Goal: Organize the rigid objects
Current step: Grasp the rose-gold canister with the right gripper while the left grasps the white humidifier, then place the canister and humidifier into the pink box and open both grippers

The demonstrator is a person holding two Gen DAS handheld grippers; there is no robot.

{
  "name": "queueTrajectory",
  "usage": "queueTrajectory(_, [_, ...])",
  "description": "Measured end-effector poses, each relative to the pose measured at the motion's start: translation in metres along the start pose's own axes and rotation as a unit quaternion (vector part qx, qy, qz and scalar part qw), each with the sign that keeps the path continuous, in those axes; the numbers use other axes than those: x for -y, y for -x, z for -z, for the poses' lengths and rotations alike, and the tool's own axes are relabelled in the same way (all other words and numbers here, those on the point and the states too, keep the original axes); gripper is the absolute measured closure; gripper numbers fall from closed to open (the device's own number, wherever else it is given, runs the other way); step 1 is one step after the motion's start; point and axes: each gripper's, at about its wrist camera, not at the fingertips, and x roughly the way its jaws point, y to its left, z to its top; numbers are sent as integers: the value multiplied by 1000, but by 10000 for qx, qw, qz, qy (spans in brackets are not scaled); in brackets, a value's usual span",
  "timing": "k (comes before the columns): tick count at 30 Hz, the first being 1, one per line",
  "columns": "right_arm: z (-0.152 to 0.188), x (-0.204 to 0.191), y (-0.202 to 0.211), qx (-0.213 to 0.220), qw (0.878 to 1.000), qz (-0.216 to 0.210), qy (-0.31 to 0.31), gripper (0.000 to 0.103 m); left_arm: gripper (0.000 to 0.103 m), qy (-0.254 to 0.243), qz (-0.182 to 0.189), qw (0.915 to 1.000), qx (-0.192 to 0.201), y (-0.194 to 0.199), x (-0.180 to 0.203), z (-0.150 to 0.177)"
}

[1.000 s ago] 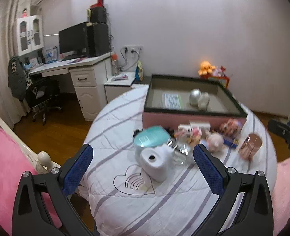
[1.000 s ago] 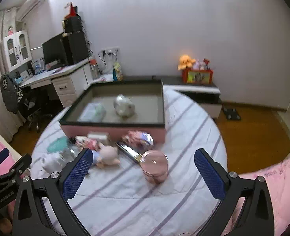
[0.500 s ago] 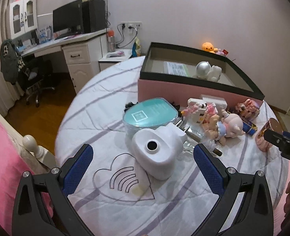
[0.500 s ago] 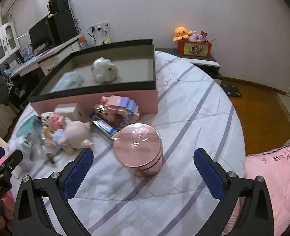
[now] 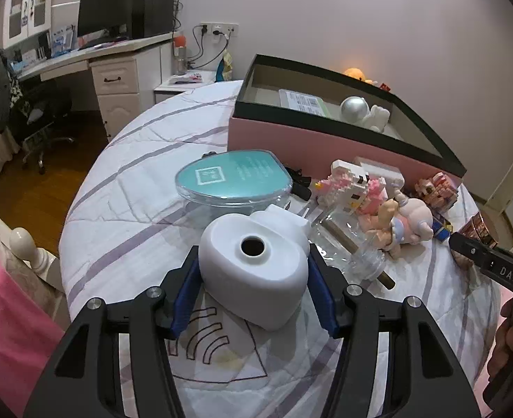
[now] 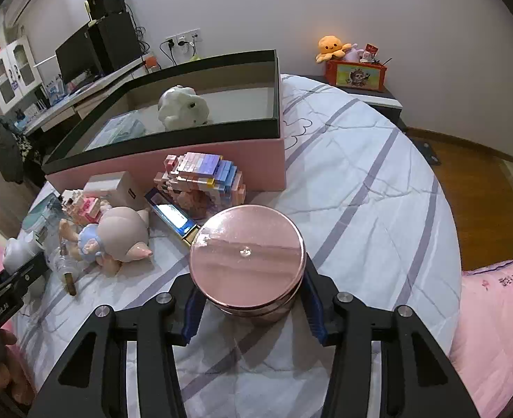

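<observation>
My left gripper is shut on a white heart-shaped device with a round hole on top, standing on the striped bedspread. My right gripper is shut on a round pink metallic tin. Behind them stands a pink box with a black rim, also in the right wrist view; it holds a white astronaut figure and a flat packet. Between the grippers lie a teal-lidded clear case, block figures, a pig doll and a glass bottle.
The round bed drops off to wood floor on the right. A desk with monitor and office chair stand far left. A low shelf with an orange plush sits by the wall. Pink bedding lies at the right.
Both grippers moved forward and down and closed: the left onto the white device, the right onto the pink tin. Both were open and apart from these objects before.
</observation>
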Motion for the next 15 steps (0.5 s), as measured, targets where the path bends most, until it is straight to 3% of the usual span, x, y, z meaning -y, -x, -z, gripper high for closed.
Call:
queueTrajectory(9, [0, 0, 18, 78, 9998, -200, -6, 54, 45, -213, 8, 9997, 107, 28, 7, 4])
queueTrajectory(15, [-12, -7, 38, 296, 9991, -299, 68, 53, 45, -238, 56, 9988, 430, 53, 10, -16])
